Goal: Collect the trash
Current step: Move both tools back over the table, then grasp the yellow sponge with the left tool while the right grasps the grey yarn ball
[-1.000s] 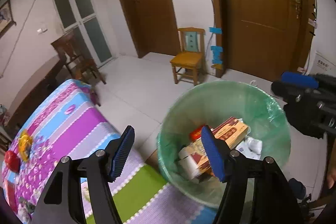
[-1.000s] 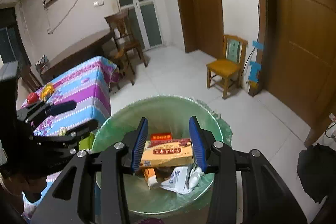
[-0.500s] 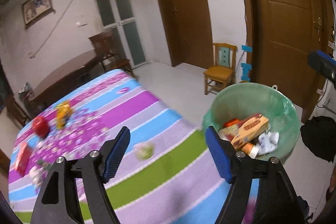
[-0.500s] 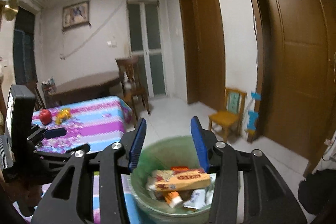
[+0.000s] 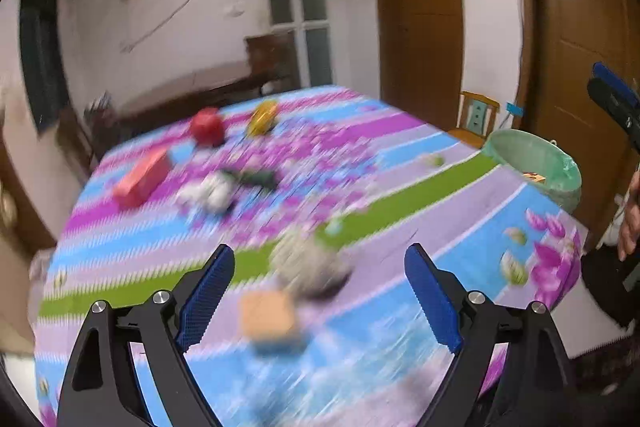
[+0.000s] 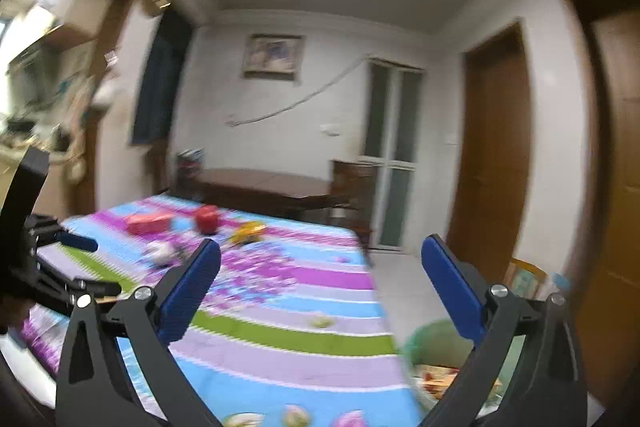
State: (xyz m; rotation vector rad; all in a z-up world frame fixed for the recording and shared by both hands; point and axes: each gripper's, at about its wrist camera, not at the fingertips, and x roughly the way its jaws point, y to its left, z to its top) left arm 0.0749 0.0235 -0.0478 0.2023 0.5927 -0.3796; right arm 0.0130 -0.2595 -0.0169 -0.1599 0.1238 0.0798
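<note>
My left gripper (image 5: 319, 255) hovers over the near part of the table (image 5: 400, 203) with its jaws opening and nothing between them. Below it, blurred, lie a tan box (image 5: 268, 315) and a grey-white crumpled wad (image 5: 308, 263). Farther back are another white wad (image 5: 208, 191), a dark item (image 5: 256, 177) and a red box (image 5: 140, 175). The green-lined trash bin (image 5: 536, 163) stands off the table's right end with boxes inside. My right gripper (image 6: 320, 247) is held near the bin (image 6: 436, 343), jaws opening wide and empty.
A red round thing (image 5: 206, 125) and a yellow toy (image 5: 262, 113) sit at the table's far side. A small wooden chair (image 5: 478, 117) and brown doors stand behind the bin. A dark wooden table (image 6: 272, 187) lines the back wall. A person's hand (image 5: 630, 223) shows at the right edge.
Both views have swung away from the bin toward the table; the bin now sits at the right edge. The right jaws have spread wide and the left jaws have widened.
</note>
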